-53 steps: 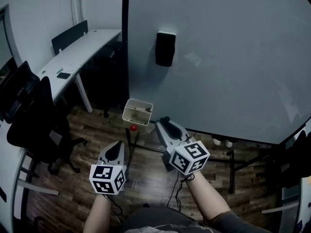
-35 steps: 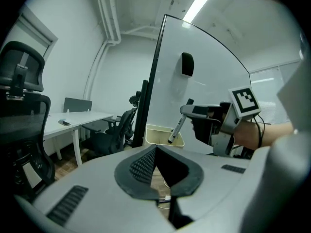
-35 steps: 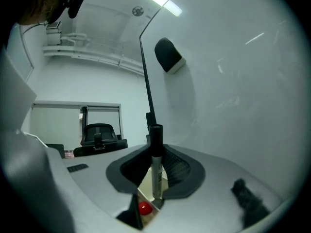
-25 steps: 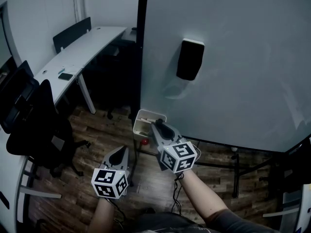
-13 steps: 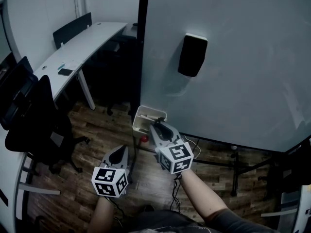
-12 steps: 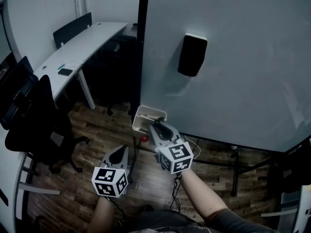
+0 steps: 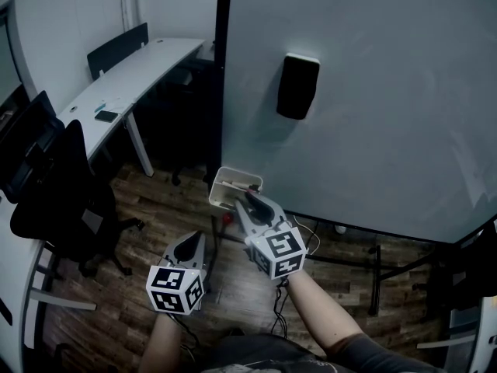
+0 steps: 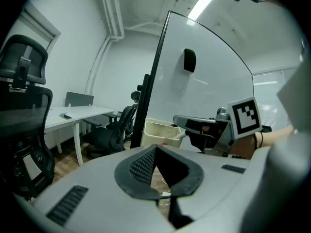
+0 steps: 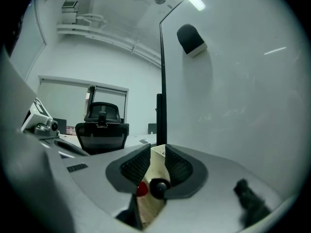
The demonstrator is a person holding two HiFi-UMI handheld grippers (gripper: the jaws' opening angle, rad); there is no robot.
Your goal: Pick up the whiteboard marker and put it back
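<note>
A cream tray (image 7: 233,186) hangs at the whiteboard's lower left corner, with a red knob (image 7: 226,217) below it. My right gripper (image 7: 248,199) has its tips at the tray's near rim. In the right gripper view its jaws (image 9: 156,149) are nearly closed on a dark round-ended whiteboard marker (image 9: 158,187), seen end-on, with the tray (image 9: 156,160) just beyond. From the left gripper view a pale stub of the marker (image 8: 182,136) pokes out of the right gripper toward the tray (image 8: 158,129). My left gripper (image 7: 189,242) (image 8: 155,147) hangs lower left, shut and holding nothing.
The big whiteboard (image 7: 380,107) fills the right, with a black eraser (image 7: 298,86) stuck on it. A long white desk (image 7: 128,72) and black office chairs (image 7: 58,200) stand at the left. Below the tray are the board's stand legs and cables on the wooden floor (image 7: 326,243).
My right gripper has moved forward and up from below the tray to its near rim. The left gripper has hardly moved.
</note>
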